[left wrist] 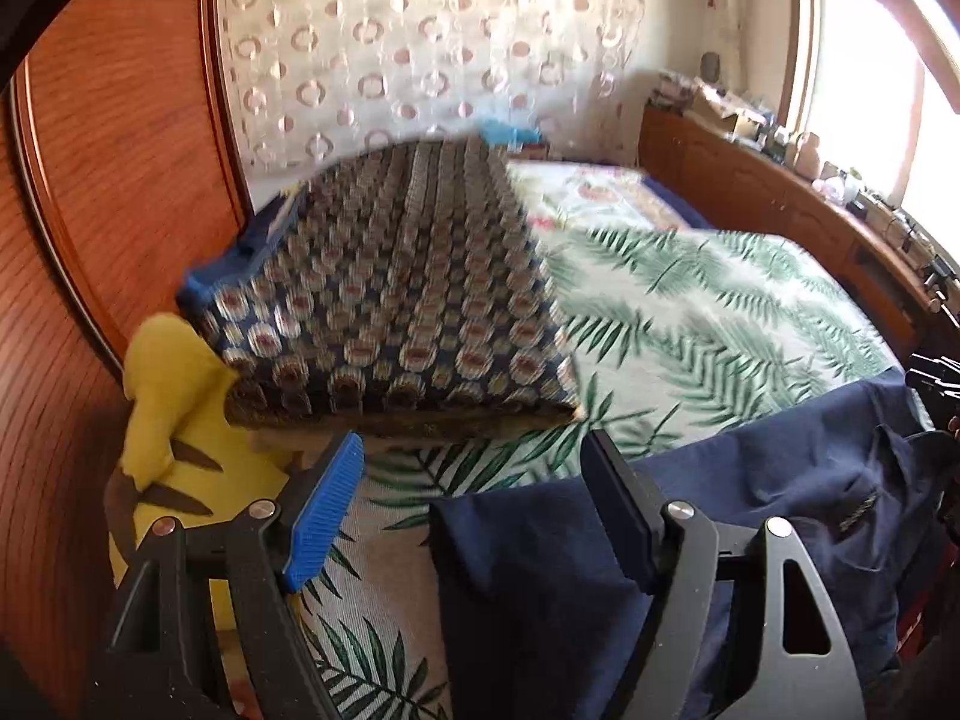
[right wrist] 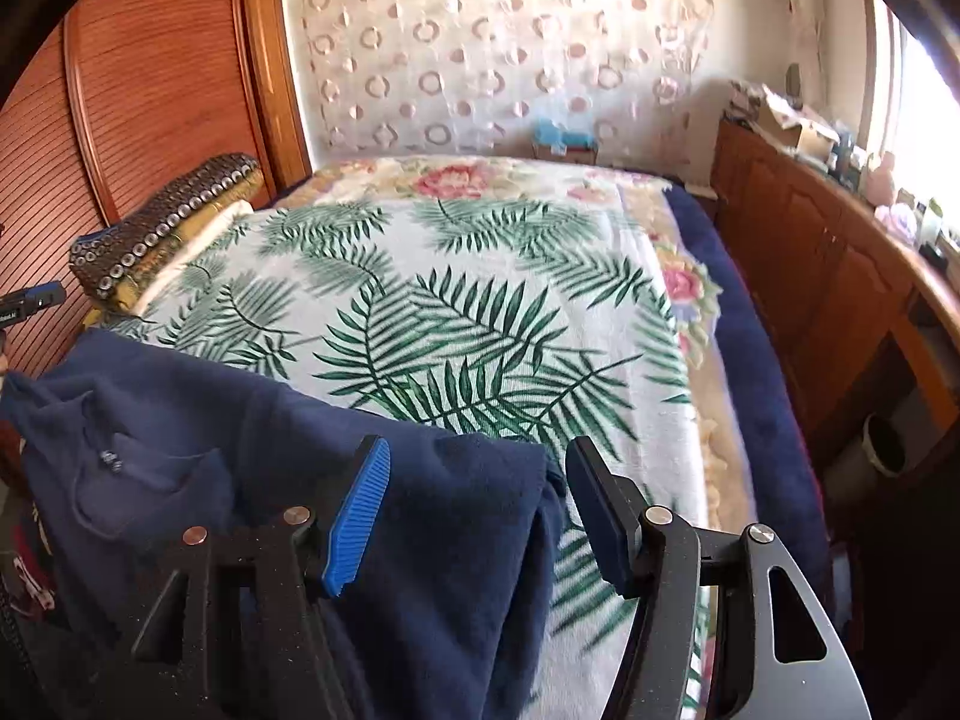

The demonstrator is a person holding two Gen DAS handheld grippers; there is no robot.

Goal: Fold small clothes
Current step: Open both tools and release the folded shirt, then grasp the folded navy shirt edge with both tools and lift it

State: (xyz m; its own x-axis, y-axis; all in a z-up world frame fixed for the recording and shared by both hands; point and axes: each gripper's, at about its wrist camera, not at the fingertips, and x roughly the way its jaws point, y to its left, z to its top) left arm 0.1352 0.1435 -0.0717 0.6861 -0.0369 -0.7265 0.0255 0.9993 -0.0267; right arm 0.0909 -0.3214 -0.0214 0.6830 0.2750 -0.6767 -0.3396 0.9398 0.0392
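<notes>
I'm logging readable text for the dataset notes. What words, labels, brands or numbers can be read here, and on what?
None can be read.
Neck label inside the navy garment: a small pale mark, too small to read.
White print on the dark red cloth at the left edge of the right wrist view: cut off and blurred.
Boxes on the wooden cabinet: any print too small to tell.

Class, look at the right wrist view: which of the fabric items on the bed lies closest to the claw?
The navy garment, plain dark blue, lies directly under the open right claw; the palm-leaf bedspread and folded dotted blanket lie farther off.
</notes>
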